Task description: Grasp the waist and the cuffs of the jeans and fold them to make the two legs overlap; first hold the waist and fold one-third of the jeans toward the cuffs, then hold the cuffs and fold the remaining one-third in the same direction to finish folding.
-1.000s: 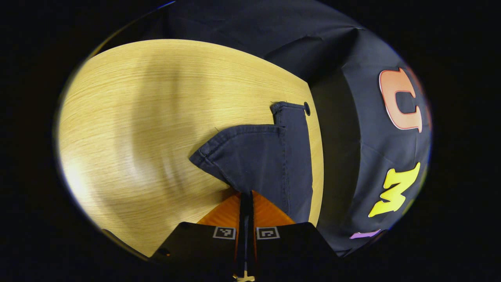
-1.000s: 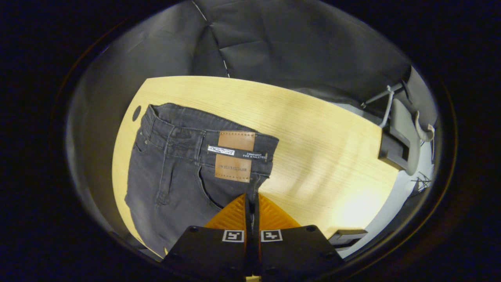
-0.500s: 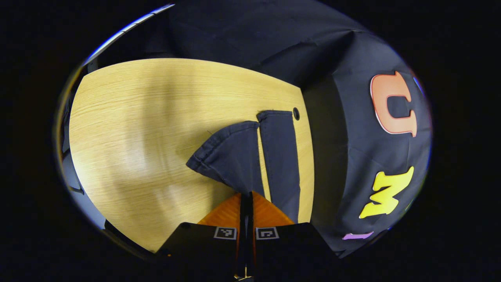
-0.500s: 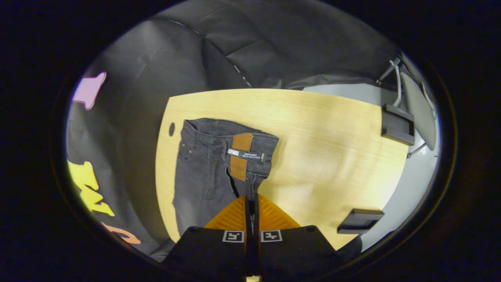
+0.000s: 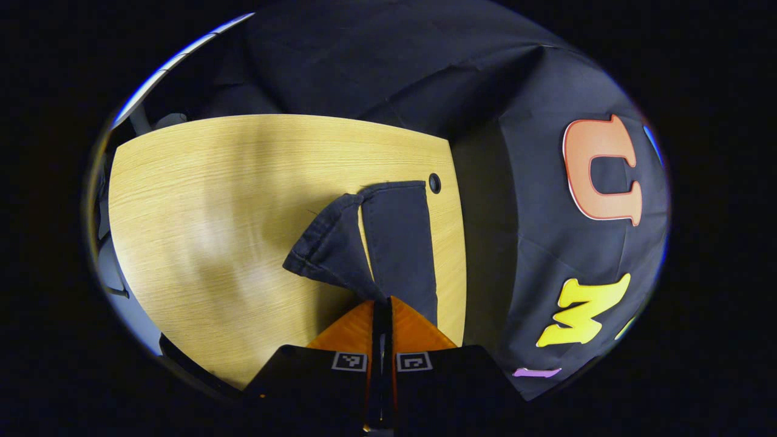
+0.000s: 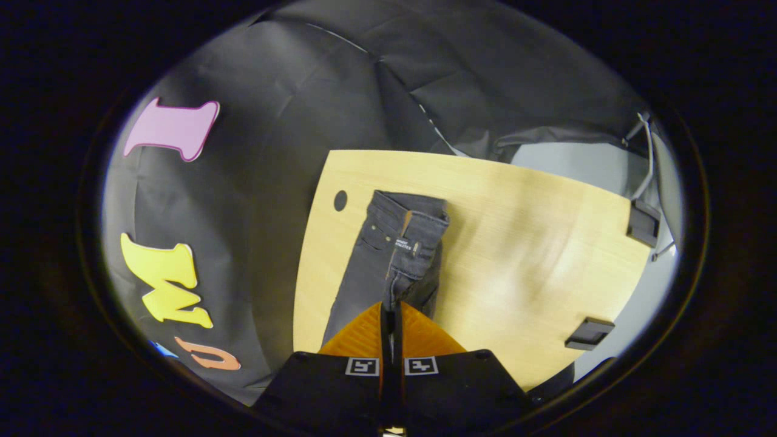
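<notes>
Left gripper view gives us the cuffs (image 5: 322, 252) at frame centre, one leg lifted off the tabletop (image 5: 200, 212), pinched in the left claw (image 5: 382, 306). Right gripper view gives us the waist (image 6: 410, 218) of the jeans (image 6: 388, 261) mid-frame, gripped by the right claw (image 6: 391, 309). Where each claw's tips meet the cloth is hidden from us.
</notes>
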